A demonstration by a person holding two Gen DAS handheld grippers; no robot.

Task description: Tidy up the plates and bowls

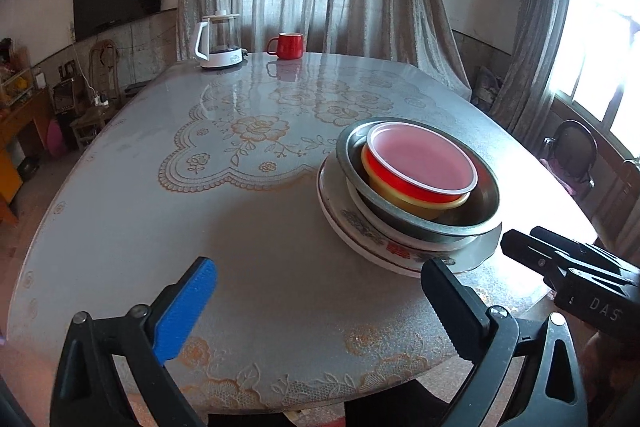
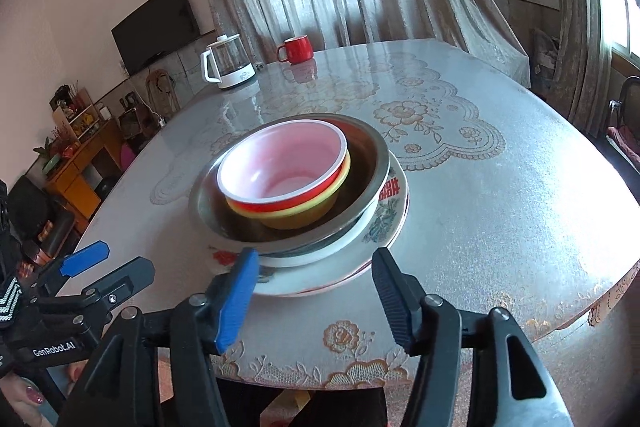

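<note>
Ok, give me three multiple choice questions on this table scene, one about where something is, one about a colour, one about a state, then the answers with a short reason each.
1. Where does the red mug stand?
A. Inside the stack of dishes
B. At the far edge of the table, beside the white kettle
C. Between the left gripper's fingers

2. What colour is the bowl right under the red bowl?
A. Yellow
B. Blue
C. Black

3. What state is the left gripper in?
A. Shut on a plate
B. Shut on the metal bowl
C. Open, holding nothing

Answers: 1 B, the mug sits by the kettle near the curtain, far from the stack. 2 A, a yellow bowl shows below the red one, nested in the metal bowl. 3 C, its fingers stand wide apart over bare tabletop, short of the floral plate.
</note>
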